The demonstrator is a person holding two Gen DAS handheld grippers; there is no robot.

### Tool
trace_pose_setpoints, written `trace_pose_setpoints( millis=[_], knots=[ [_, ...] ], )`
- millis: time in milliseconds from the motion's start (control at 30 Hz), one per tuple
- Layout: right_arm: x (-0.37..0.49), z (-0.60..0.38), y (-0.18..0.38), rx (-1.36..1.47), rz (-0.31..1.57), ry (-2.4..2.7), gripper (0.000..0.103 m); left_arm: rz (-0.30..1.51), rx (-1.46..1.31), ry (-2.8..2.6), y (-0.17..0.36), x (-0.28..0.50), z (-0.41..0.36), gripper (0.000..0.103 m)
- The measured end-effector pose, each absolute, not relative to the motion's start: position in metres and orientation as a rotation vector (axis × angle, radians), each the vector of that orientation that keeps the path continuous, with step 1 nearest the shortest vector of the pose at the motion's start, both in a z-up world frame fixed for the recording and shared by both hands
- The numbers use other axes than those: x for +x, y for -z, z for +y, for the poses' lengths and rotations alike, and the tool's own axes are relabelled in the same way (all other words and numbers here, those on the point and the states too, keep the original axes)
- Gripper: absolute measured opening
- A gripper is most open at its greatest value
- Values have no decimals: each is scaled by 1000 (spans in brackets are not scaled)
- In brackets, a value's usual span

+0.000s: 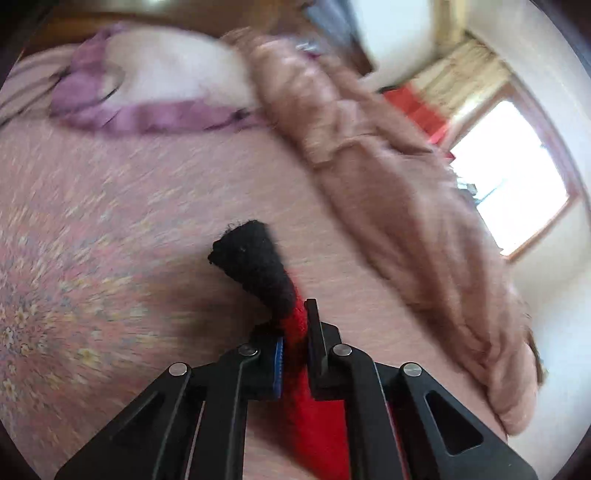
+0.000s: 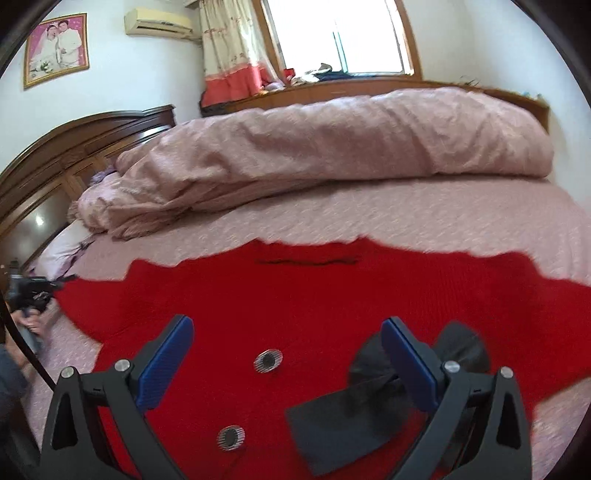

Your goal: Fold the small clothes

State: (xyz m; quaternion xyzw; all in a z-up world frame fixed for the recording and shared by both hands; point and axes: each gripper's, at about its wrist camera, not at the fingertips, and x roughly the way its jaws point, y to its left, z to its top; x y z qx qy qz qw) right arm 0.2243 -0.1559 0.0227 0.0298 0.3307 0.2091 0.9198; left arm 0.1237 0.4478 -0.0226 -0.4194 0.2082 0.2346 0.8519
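Note:
A small red knit garment lies spread on the pink bedspread. It has two round buttons and a black bow on its front. My right gripper hovers just over the front, jaws wide open, with nothing between the blue pads. In the left wrist view my left gripper is shut on the garment's red sleeve. The sleeve's black cuff sticks out past the fingertips above the bed. That view is blurred.
A rolled pink quilt lies across the far side of the bed. A white pillow with purple trim sits by the dark wooden headboard. A window and curtain are behind. A hand shows at the left edge.

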Motion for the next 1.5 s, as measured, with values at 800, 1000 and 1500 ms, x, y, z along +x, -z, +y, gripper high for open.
trace_pose_setpoints(
  millis=[800, 1000, 1500],
  knots=[
    [235, -289, -65, 73, 690, -225, 103, 497, -484, 27, -36, 279, 0, 3],
    [232, -307, -65, 37, 683, -206, 103, 542, -483, 50, -11, 278, -39, 3],
    [233, -325, -57, 64, 708, -184, 103, 555, -301, 260, 5, 258, -93, 3]
  ],
)
